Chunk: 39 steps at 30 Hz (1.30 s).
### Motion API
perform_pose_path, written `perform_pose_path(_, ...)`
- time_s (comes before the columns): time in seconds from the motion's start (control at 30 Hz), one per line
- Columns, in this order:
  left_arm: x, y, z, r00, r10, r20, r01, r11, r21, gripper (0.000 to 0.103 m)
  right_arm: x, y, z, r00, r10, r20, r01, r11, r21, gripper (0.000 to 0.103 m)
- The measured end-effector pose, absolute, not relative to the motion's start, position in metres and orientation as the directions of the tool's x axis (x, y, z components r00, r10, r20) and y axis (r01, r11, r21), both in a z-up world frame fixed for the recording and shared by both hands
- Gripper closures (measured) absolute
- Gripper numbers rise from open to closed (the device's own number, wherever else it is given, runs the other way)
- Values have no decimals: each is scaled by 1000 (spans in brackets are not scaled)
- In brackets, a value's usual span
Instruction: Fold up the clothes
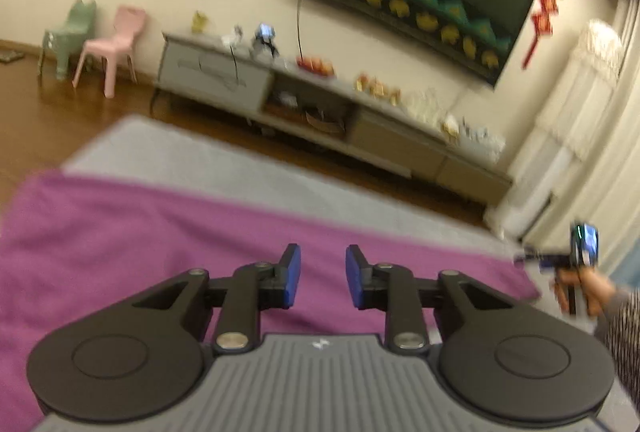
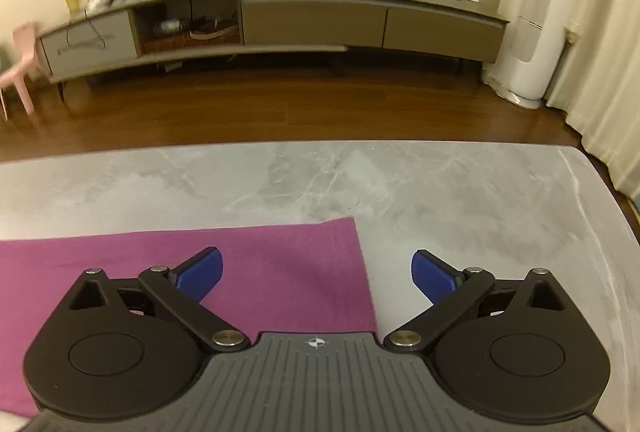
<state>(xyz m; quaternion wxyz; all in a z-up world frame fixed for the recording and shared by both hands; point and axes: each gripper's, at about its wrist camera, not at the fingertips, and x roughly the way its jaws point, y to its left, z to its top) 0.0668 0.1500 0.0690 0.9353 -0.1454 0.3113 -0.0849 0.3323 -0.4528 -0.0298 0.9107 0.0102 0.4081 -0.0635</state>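
A purple cloth [image 1: 140,232] lies flat on the grey marble table [image 1: 240,168]. My left gripper [image 1: 323,272] hovers over its middle, open, with nothing between the blue pads. In the right wrist view the same purple cloth [image 2: 280,272] ends at a straight right edge and a far right corner. My right gripper [image 2: 316,272] stands wide open above that edge, its left finger [image 2: 200,272] over the cloth and its right finger [image 2: 434,274] over bare table [image 2: 440,200]. The right gripper [image 1: 532,259] also shows at the far right of the left wrist view, held by a hand [image 1: 580,288].
Past the table's far edge is a wooden floor [image 2: 300,104] and a long low TV cabinet [image 2: 312,20] with small items on top. A pink chair [image 1: 112,44] and a green chair [image 1: 68,36] stand at the left wall. A white appliance [image 2: 532,52] and curtains stand at right.
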Motion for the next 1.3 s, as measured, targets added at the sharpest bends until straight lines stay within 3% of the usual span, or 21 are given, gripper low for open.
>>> perform_pose_path(0.07, 85, 137, 53, 760, -244, -602, 69, 952, -299, 81, 348, -460, -40, 638, -112, -762, 134, 990, -34, 7)
perform_pose_path(0.1, 94, 133, 47, 748, -240, -618, 66, 955, -290, 81, 350, -464, -44, 639, -83, -765, 136, 991, 6, 20)
perform_pose_path(0.17, 106, 128, 40, 740, -229, -632, 56, 958, -281, 81, 347, -462, -42, 658, -44, -752, 98, 995, 28, 60)
perform_pose_path(0.2, 110, 129, 37, 738, -224, -636, 49, 959, -280, 81, 342, -457, -37, 674, -32, -738, 62, 998, 13, 85)
perform_pose_path(0.23, 112, 131, 33, 734, -217, -643, 38, 959, -280, 81, 337, -452, -31, 690, -19, -724, 25, 1000, -3, 92)
perform_pose_path(0.33, 119, 144, 24, 721, -224, -656, -12, 942, -335, 82, 304, -434, -4, 749, 57, -661, -107, 994, -36, 98)
perform_pose_path(0.4, 121, 158, 25, 725, -254, -640, -48, 908, -415, 82, 248, -416, 31, 788, 173, -590, -254, 966, -56, 99)
perform_pose_path(0.5, 123, 173, 26, 734, -320, -599, -76, 838, -540, 82, 124, -394, 65, 779, 287, -557, -478, 847, -231, 99)
perform_pose_path(0.63, 128, 166, 17, 710, -397, -581, -68, 783, -618, 81, 19, -401, 29, 738, 149, -658, -529, 733, -427, 98)
perform_pose_path(0.7, 128, 156, 11, 689, -426, -586, -50, 779, -625, 81, -1, -409, 6, 724, 63, -687, -497, 738, -456, 96)
perform_pose_path(0.8, 127, 141, 5, 667, -449, -595, -20, 787, -616, 81, -17, -420, 0, 698, -15, -715, -374, 845, -383, 96)
perform_pose_path(0.9, 125, 134, 1, 660, -446, -604, -12, 798, -602, 81, -30, -433, 20, 699, 36, -715, -212, 964, -159, 91)
perform_pose_path(0.97, 126, 132, -1, 660, -439, -610, -14, 804, -594, 81, -33, -454, 25, 692, 145, -707, -100, 989, 106, 75)
perform_pose_path(1.03, 129, 134, -4, 663, -432, -611, -31, 800, -600, 81, -33, -472, 15, 685, 234, -690, 3, 946, 323, 39)
perform_pose_path(1.07, 132, 134, -6, 664, -431, -611, -41, 795, -605, 81, -33, -481, 9, 684, 275, -676, 53, 906, 421, 36)
perform_pose_path(1.13, 136, 134, -10, 663, -428, -614, -58, 789, -612, 81, -25, -479, -5, 658, 293, -694, 94, 882, 462, 35)
perform_pose_path(1.23, 142, 136, -16, 654, -436, -617, -73, 776, -626, 79, -12, -461, -19, 618, 275, -737, 80, 910, 407, 36)
perform_pose_path(1.3, 147, 136, -19, 652, -441, -617, -85, 766, -637, 76, -6, -446, -23, 604, 245, -759, 40, 941, 335, 43)
